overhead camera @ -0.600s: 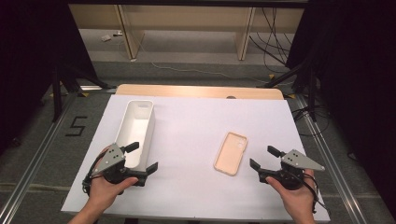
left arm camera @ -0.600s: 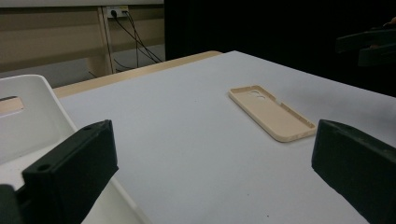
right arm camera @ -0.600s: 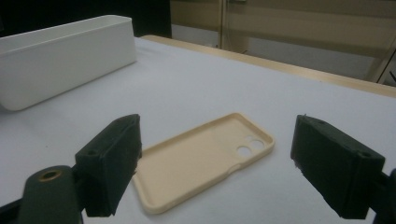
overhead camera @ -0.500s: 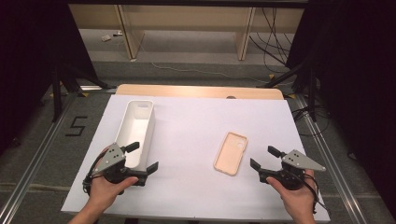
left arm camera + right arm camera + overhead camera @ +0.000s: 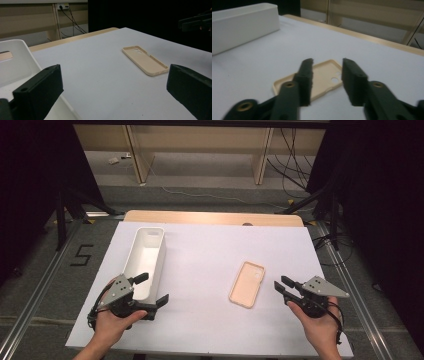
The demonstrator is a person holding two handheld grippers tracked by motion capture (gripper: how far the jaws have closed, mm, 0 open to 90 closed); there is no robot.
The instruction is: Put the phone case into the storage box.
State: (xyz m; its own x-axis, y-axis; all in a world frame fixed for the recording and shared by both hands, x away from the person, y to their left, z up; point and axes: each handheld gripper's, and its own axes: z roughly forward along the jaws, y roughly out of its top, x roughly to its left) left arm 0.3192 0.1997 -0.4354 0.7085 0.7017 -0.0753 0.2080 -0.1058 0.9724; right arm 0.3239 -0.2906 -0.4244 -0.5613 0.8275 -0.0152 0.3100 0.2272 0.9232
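A beige phone case [image 5: 247, 284] [image 5: 145, 60] [image 5: 322, 75] lies hollow side up on the white table sheet [image 5: 205, 255], right of centre. A long white bin [image 5: 145, 260] [image 5: 15, 62] [image 5: 242, 25] stands at the left, with nothing inside that I can see. My left gripper [image 5: 152, 288] [image 5: 115, 87] is wide open at the bin's near end, one jaw over the bin and the other just right of its wall. My right gripper [image 5: 281, 283] [image 5: 327, 63] is open with a narrow gap, low over the sheet, just right of the case and pointing at it. Neither holds anything.
A strip of wooden tabletop [image 5: 210, 217] shows beyond the sheet's far edge. Metal rails [image 5: 40, 285] run along both sides of the table, with a floor mark "5" [image 5: 82, 255] at left. Cables [image 5: 295, 150] and wooden furniture legs [image 5: 137, 155] stand behind.
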